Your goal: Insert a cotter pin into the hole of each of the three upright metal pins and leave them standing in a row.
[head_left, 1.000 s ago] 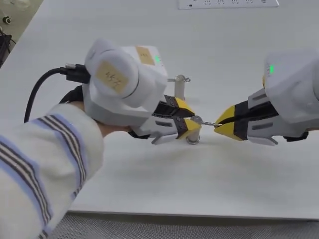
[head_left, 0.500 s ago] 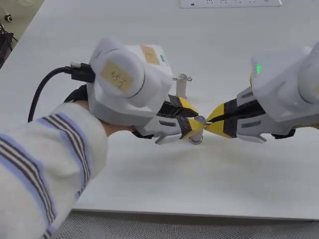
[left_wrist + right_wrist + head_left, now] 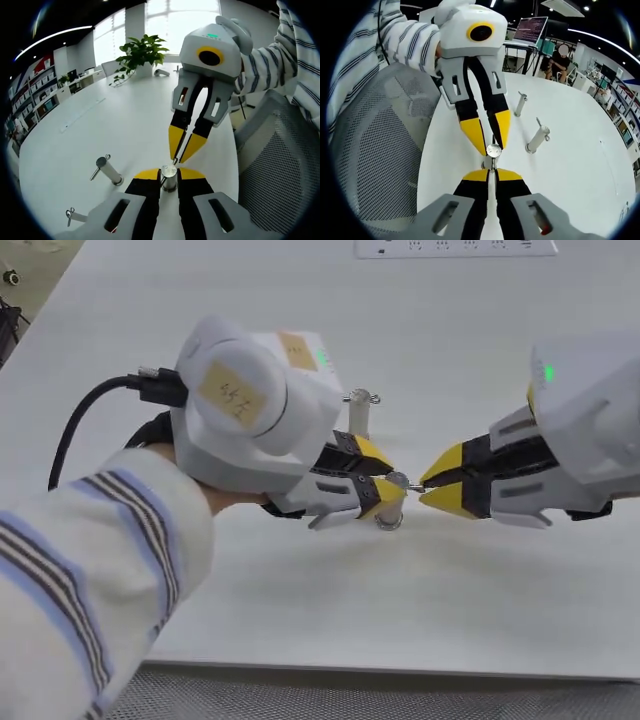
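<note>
Your right gripper [image 3: 424, 483] has backed off a little to the right since half a second ago. A small gap now shows between its yellow tips and the short silver metal pin [image 3: 388, 518]. Your left gripper [image 3: 383, 478] is squeezed tight on that pin and holds it standing on the big white table [image 3: 450, 350]. The right jaws are pinched almost together on the thin wire cotter pin [image 3: 409, 484]. The wire reaches from those tips to the top of the pin. It is so tiny that I can't tell how far it goes into the hole. Behind your left gripper stands a second silver pin [image 3: 358, 420] with a looped wire through its top. In the right gripper view, a third silver pin [image 3: 521, 104] stands farther back, also with a wire through its top.
</note>
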`<state>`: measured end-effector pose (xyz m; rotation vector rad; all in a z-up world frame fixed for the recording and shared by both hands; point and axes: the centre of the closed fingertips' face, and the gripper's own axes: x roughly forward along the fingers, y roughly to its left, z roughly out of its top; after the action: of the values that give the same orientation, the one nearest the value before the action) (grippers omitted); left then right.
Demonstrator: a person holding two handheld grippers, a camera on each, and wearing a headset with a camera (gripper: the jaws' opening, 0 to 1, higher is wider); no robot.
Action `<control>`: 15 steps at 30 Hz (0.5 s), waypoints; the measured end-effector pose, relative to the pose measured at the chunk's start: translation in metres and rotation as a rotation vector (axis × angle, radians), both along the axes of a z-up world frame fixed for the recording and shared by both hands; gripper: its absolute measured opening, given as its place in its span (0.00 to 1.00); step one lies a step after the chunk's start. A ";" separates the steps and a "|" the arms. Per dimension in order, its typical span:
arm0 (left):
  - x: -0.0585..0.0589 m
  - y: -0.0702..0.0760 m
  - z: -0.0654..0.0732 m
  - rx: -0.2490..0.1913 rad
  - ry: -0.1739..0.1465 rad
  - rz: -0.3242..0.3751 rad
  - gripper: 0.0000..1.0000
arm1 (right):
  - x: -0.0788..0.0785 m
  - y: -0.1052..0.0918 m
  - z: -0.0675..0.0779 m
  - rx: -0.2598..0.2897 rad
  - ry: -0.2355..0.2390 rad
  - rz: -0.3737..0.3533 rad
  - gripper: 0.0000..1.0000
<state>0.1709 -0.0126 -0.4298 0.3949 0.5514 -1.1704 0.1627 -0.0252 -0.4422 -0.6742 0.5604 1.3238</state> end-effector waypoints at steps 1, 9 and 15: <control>0.000 0.000 0.000 0.000 0.000 0.000 0.09 | 0.000 0.000 0.000 0.001 -0.003 -0.003 0.00; 0.000 -0.001 0.000 -0.003 0.004 0.011 0.09 | 0.002 0.004 -0.002 -0.004 -0.005 -0.009 0.00; 0.000 -0.002 0.000 -0.020 0.030 0.039 0.09 | 0.001 0.003 -0.003 0.002 -0.004 -0.023 0.00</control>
<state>0.1708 -0.0144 -0.4298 0.3491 0.5707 -1.1450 0.1641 -0.0222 -0.4450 -0.6662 0.5620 1.3013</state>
